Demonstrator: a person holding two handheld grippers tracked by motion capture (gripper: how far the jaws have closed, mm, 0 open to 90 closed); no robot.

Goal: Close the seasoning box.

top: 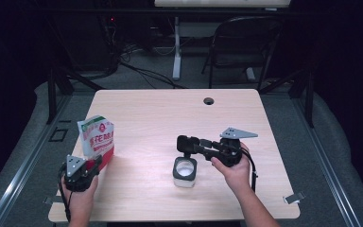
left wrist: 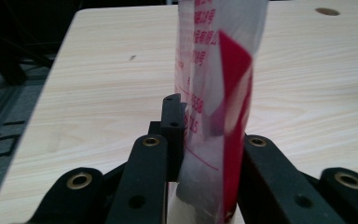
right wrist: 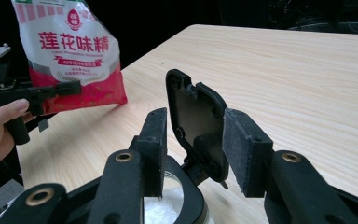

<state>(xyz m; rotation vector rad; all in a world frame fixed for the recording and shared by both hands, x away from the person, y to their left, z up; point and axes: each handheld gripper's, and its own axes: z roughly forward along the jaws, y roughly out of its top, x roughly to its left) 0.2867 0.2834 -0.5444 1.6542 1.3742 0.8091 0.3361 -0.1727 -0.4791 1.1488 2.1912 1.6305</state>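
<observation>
Dark surroundings ring a pale wooden worktop (top: 160, 118), with a black folding chair (top: 243, 40) and loose cables on the grey floor behind it. Toward the near left corner of the worktop stands a red and white seasoning bag (top: 97, 139), upright and printed with red characters; in the left tool's own view the bag's lower part (left wrist: 219, 140) sits squeezed between the two black jaws, so the left tool (top: 82, 170) is clamped on it, a hand (top: 78, 196) wrapped round the tool from below. Well apart from the bag, nearer the middle of the worktop, sits a small square clear jar (top: 185, 171) with a black rim and white granules inside. Its black hinged lid (right wrist: 196, 126) stands raised on edge at the far side of the opening. The right tool (top: 187, 144) reaches in from the right above the jar, held by the right hand (top: 234, 170); in its view the lid stands in the gap between the jaws, whose pads are parted with space beside it, so that tool is open. A round hole (top: 209, 100) marks the worktop's far edge.
</observation>
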